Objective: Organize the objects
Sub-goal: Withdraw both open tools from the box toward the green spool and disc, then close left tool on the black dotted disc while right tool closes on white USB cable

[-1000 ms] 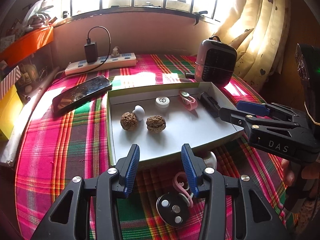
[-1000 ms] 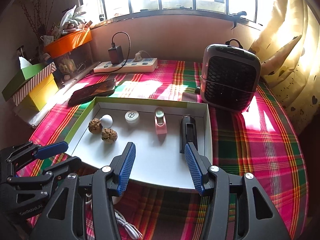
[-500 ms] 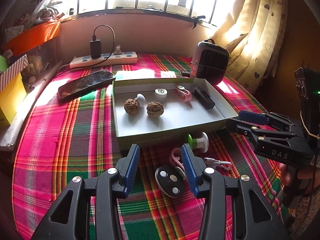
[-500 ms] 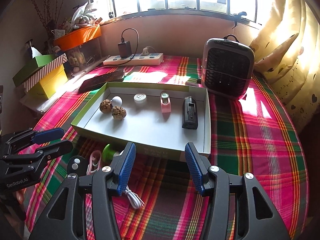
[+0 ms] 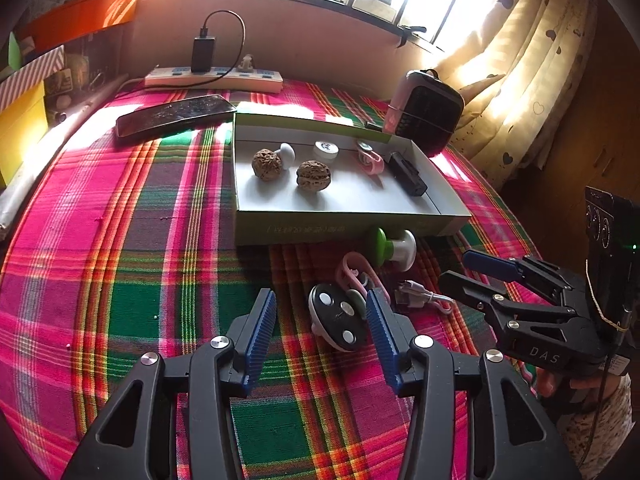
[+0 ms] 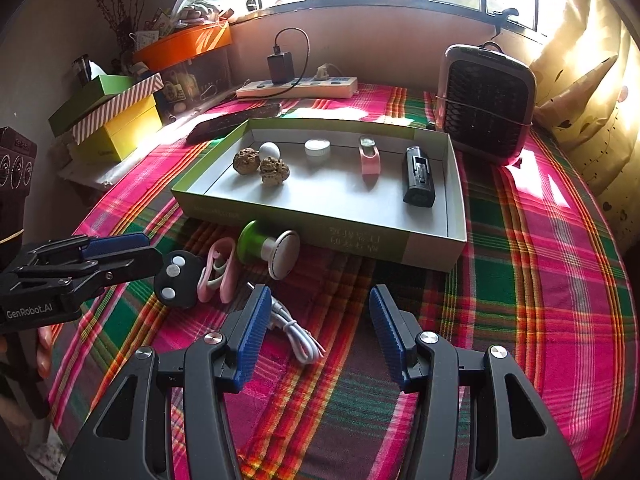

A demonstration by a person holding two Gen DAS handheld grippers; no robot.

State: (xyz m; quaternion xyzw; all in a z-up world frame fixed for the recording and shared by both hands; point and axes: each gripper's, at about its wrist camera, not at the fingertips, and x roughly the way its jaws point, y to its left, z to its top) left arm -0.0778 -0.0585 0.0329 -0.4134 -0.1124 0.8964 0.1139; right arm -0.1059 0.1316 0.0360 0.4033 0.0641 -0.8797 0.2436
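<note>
A shallow green-and-white box [image 5: 344, 228] [image 6: 320, 236] on the plaid cloth holds two walnuts [image 5: 267, 164], a white cap [image 5: 325, 151], a pink clip [image 5: 370, 160] and a black device [image 5: 408, 174]. In front of the box lie a black round remote [image 5: 338, 322] [image 6: 176, 278], a pink clip [image 6: 218, 270], a green-and-white mushroom-shaped piece [image 5: 394, 248] [image 6: 268, 250] and a white cable [image 6: 298, 338]. My left gripper [image 5: 320, 320] is open, just behind the remote. My right gripper [image 6: 316, 326] is open and empty, beside the cable.
A phone [image 5: 172, 114] lies left of the box. A power strip with a charger [image 5: 214, 76] sits at the back. A small heater [image 6: 486, 100] stands behind the box on the right. Coloured boxes [image 6: 116, 120] stack at the far left.
Both grippers have drawn back from the box toward the table's near edge. The loose remote, clip, mushroom piece and cable now show in front of them. Both stayed open.
</note>
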